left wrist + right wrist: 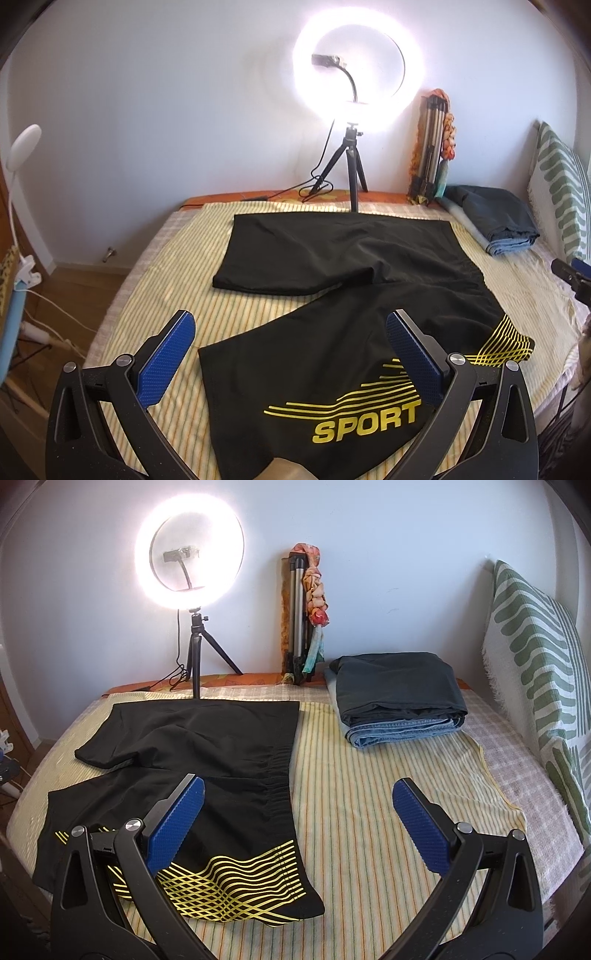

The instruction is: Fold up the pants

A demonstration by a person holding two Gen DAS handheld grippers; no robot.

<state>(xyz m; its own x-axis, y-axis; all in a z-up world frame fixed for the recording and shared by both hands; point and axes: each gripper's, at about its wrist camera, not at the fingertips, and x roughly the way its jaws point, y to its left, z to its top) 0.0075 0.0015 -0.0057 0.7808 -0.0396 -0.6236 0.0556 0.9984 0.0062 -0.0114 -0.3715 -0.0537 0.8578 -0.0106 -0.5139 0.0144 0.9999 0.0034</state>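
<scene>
Both hand-held grippers, left and right, hover spread over flat black pants with yellow stripes.

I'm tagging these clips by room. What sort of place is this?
Most likely a bedroom set up for filming: the black shorts lie on a bed with a striped cover, a patterned pillow leans at its side, and a ring light stands by the wall.

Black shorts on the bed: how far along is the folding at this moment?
Done: a folded pile of dark and denim garments sits by the pillow. In hand: nothing; the left gripper and right gripper hang open above the bed. Left: all of it. The shorts lie spread flat, legs apart, with no fold made yet.
</scene>
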